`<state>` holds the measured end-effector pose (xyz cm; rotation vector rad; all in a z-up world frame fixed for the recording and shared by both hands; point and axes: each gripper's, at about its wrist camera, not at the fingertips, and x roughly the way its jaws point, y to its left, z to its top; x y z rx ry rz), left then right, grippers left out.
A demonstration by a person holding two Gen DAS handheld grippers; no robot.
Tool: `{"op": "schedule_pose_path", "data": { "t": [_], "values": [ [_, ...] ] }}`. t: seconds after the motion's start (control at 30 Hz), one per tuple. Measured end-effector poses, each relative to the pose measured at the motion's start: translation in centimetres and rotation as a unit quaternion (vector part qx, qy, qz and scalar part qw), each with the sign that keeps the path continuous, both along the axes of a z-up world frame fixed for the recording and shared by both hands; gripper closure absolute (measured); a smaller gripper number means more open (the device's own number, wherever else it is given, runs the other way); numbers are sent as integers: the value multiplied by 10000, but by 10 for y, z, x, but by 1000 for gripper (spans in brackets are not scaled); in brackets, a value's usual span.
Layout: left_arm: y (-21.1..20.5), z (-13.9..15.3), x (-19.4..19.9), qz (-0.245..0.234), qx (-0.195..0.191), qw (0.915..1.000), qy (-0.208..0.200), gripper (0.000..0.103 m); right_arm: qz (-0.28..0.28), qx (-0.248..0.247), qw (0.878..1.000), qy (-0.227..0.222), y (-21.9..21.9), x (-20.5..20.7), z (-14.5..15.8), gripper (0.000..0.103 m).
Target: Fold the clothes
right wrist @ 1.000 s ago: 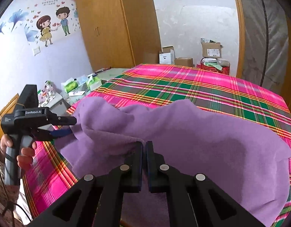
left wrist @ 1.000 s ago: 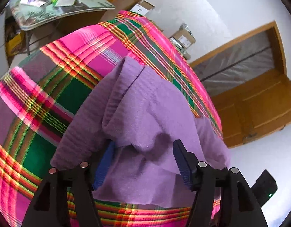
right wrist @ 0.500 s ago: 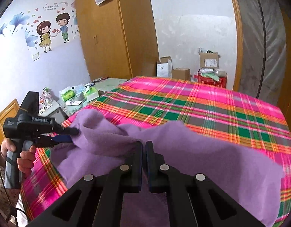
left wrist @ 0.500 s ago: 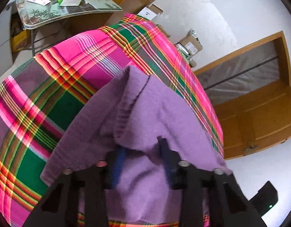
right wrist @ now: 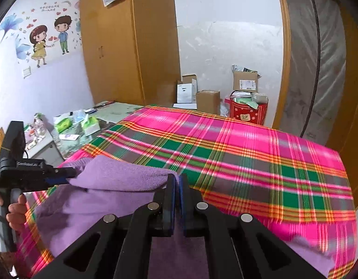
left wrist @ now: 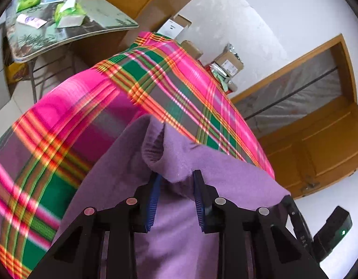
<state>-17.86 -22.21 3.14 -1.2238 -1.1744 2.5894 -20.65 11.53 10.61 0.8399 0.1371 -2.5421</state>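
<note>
Right gripper (right wrist: 176, 179): blue pads clamped tight on a fold of the purple garment (right wrist: 123, 174), cloth hanging below. At 9 o'clock in the right wrist view, the left gripper (right wrist: 69, 175), held by a hand (right wrist: 16, 211); its jaws are closing, a bunched ridge of garment (left wrist: 174, 160) pinched between them. Garment stretched between both tools, lifted over the near edge of the plaid bed cover (right wrist: 237, 155). Toward 10 o'clock, a cluttered side table (right wrist: 104, 114). At 12 o'clock, cardboard boxes (right wrist: 207, 101) against the wall.
</note>
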Motion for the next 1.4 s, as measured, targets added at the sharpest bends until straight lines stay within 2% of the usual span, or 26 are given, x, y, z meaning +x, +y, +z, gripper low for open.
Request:
{"op": "schedule_pose_path", "data": {
  "t": [0.27,0.5,0.87,0.97,1.07,1.2,1.3,1.4],
  "values": [
    [-8,-6,-31,156,-89,9998,37,75,-321,257,9991,-89,-25,-49,-8,99],
    [-15,-12,-40,201,-182,9996,9,75,-446,476,9976,-236,-43,-87,-14,99],
    [-14,-11,-48,124,-336,9993,81,74,-883,872,9913,-428,-62,-121,-36,99],
    [-10,-2,-41,32,-504,9986,178,74,-914,1152,9881,-444,-70,-121,-38,99],
    [-8,9,-30,1,-702,9971,301,73,-873,1022,9901,-400,-65,-111,-31,98],
    [-12,21,-9,100,-809,9957,438,73,-850,848,9920,-379,-53,-97,-16,83],
    [-15,27,10,177,-851,9951,466,73,-801,533,9947,-358,-39,-79,0,82],
    [-15,26,31,196,-862,9951,437,64,-746,360,9958,-382,-27,-59,11,80]
  ]
}}
